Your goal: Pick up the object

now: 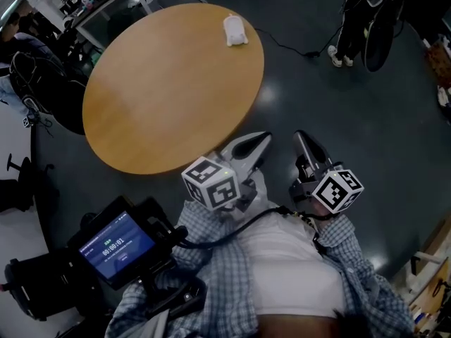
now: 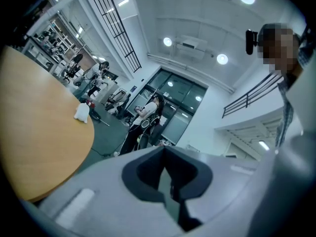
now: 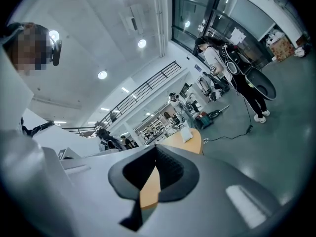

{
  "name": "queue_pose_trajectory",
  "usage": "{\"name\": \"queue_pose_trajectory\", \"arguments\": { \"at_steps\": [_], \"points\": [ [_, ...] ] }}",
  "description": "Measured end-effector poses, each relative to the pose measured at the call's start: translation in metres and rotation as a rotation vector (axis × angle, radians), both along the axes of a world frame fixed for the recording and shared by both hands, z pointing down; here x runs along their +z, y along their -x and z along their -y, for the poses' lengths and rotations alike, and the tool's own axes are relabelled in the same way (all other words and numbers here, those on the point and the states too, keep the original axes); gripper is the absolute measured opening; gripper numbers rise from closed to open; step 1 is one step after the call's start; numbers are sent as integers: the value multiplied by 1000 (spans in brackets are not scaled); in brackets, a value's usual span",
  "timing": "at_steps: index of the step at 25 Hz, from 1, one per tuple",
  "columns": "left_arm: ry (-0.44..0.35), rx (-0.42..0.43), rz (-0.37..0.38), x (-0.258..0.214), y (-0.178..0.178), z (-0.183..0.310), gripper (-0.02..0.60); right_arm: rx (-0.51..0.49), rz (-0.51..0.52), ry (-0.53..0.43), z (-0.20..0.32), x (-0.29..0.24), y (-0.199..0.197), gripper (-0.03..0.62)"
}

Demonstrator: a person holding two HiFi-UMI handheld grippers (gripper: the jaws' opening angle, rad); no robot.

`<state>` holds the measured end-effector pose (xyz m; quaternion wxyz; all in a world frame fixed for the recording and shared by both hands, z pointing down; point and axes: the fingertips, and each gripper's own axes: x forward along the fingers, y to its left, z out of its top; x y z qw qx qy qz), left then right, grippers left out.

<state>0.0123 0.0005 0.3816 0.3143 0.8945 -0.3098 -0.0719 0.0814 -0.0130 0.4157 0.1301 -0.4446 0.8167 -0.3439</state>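
Phone [image 1: 116, 248] digits illegible | left claw [image 1: 262, 141], right claw [image 1: 301, 138] pressed together, empty | white object [image 1: 235, 31] on table [image 1: 162, 97]

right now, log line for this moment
left hand-held gripper: shut, empty | right hand-held gripper: shut, empty | white object: on table far edge, untouched

You have 1 round wooden table [image 1: 169, 83] in front of you, with 1 white object [image 1: 235, 31] on it. You hold 2 grippers, 1 left gripper [image 1: 265, 139] and 1 right gripper [image 1: 299, 136], each with 2 jaws. They carry 2 marker cubes in all: 1 left cube [image 1: 211, 184] and 1 right cube [image 1: 337, 190]. There is 1 lit screen [image 1: 116, 247] at your lower left. 1 person [image 1: 350, 20] stands beyond the table. Your gripper views show more people farther off, too small to count.
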Motion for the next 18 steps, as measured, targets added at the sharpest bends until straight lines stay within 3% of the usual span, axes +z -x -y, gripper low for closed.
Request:
{"name": "queue_pose_trajectory", "arguments": {
  "at_steps": [8, 15, 18],
  "points": [
    [10, -33, -8, 12, 16, 63, 3, -11, -37, 11, 55, 14, 1, 6],
    [34, -41, -2, 15, 19, 78, 3, -27, -71, 39, 68, 17, 1, 6],
    [58, -60, 7, 27, 19, 117, 3, -48, -87, 58, 106, 29, -1, 6]
  ]
}}
